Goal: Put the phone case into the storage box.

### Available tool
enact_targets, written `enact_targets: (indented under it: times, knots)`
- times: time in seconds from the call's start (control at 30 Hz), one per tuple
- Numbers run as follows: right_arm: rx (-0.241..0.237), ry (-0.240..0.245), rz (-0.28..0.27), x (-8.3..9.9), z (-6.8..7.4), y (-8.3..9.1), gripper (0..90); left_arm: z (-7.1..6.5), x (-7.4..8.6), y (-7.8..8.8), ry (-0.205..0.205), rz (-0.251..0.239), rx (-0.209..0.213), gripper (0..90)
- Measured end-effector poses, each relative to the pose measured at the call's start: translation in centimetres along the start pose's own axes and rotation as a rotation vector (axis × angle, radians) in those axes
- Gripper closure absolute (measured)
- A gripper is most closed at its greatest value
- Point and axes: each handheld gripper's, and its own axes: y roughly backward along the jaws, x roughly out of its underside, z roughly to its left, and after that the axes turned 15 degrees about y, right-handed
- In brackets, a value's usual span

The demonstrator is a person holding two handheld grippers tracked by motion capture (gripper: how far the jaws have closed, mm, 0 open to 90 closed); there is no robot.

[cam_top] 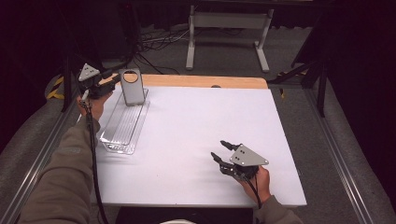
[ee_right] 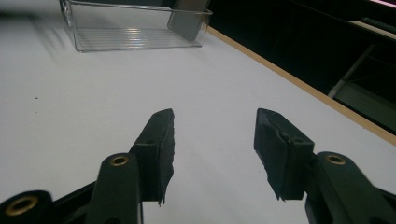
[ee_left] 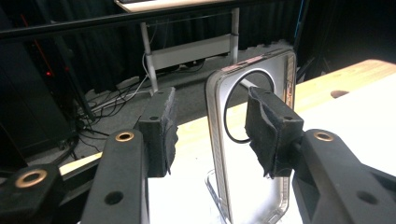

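At the far left of the table, the left tongs stand parted just beside a flat grey panel with a round hole, their pads not pressing it. The panel stands upright in the far end of a clear ribbed tray, leaning on the end wall, apparently so it stays put alone. At the near right, the right tongs rest half-wide and empty, seemingly waiting.
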Motion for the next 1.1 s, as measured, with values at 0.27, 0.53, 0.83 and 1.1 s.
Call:
enact_targets:
  times: [0.27,0.53,0.83,1.1]
  knots:
    - [-0.003,0.004,-0.009,-0.1,0.0,0.1,48.0,0.0,0.5,1.3,-0.001,0.015,-0.005,42.3]
    - [-0.011,0.007,-0.015,-0.1,0.0,0.1,48.1,-0.9,0.4,2.2,-0.036,0.033,-0.004,32.9]
    - [-0.017,0.011,-0.022,-0.1,0.0,0.2,48.2,-1.7,0.3,3.2,-0.059,0.033,0.015,24.9]
    - [-0.021,0.013,-0.024,-0.1,0.0,0.2,48.0,-2.3,0.3,4.0,-0.064,0.013,0.031,20.3]
